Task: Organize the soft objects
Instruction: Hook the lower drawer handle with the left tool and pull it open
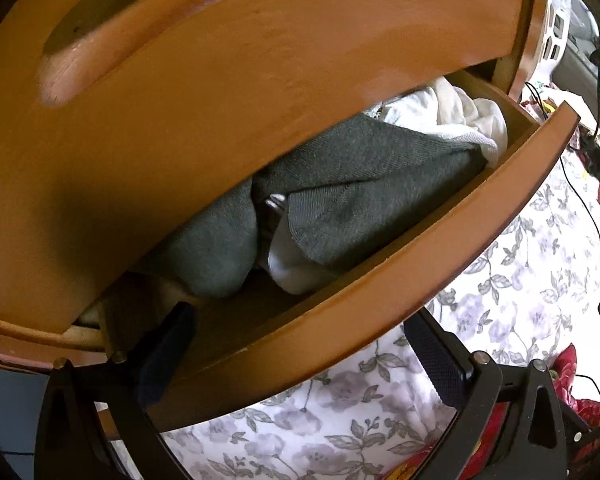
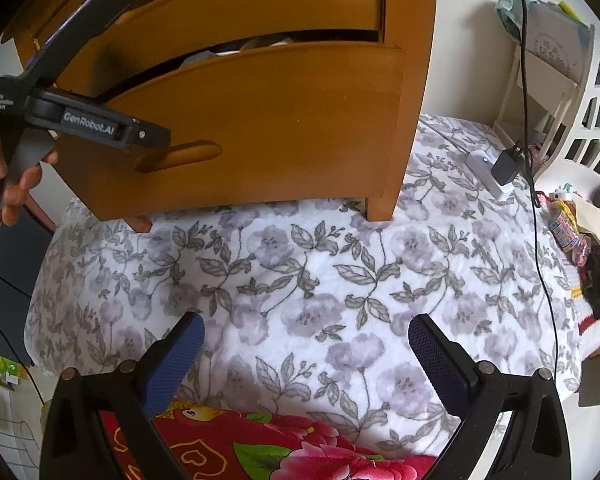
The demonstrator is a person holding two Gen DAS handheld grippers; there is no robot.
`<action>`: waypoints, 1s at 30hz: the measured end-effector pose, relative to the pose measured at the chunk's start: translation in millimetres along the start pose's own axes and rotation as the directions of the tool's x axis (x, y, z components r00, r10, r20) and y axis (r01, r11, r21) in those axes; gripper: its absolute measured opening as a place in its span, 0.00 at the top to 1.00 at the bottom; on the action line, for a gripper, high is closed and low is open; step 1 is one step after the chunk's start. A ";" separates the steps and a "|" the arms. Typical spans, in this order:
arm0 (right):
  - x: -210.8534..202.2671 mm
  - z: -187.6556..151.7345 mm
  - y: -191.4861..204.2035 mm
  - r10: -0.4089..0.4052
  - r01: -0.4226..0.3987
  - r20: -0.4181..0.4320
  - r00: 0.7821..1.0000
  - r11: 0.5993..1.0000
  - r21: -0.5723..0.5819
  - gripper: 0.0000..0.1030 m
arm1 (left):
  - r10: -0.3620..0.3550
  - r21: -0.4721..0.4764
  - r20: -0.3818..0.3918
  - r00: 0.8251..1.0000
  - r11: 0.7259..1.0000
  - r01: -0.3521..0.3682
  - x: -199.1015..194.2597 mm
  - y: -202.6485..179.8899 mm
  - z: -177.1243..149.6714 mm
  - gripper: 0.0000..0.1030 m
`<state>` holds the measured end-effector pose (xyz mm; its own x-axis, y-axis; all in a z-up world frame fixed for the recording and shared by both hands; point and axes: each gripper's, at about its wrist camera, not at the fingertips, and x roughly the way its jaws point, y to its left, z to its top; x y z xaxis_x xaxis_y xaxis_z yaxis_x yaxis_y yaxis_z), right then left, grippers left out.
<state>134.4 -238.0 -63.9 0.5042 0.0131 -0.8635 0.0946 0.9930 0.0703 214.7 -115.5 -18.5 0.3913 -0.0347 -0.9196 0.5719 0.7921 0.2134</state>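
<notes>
Socks (image 1: 340,192), grey, fill the part-open drawer (image 1: 380,280) at twelve o'clock from the left gripper (image 1: 304,344), its fingers spread across the drawer front, while the right view shows the right gripper (image 2: 306,344) agape over the quilt (image 2: 340,272), cabinet (image 2: 260,100) at twelve.

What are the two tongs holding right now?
Nothing. The left tongs are open across the drawer front, one finger inside, not pinching it. The right tongs are open above the flowery blanket.
</notes>
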 end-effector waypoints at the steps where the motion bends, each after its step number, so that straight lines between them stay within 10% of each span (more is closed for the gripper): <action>1: -1.0 0.1 0.3 -0.001 0.001 0.001 1.000 1.000 0.000 0.00 | -0.005 -0.001 0.000 1.000 1.000 0.005 2.6 1.1 -2.4 0.00; 30: -57.5 -23.3 19.0 -0.009 0.012 0.050 0.999 0.998 -0.059 0.00 | -0.055 -0.001 0.004 0.998 0.998 0.055 -19.0 -0.1 -11.6 0.00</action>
<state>87.1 -217.2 -24.6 0.5453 -0.0021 -0.8382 0.0503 0.9983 0.0302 198.9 -107.8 -4.8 0.3620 -0.0810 -0.9287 0.5920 0.7895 0.1619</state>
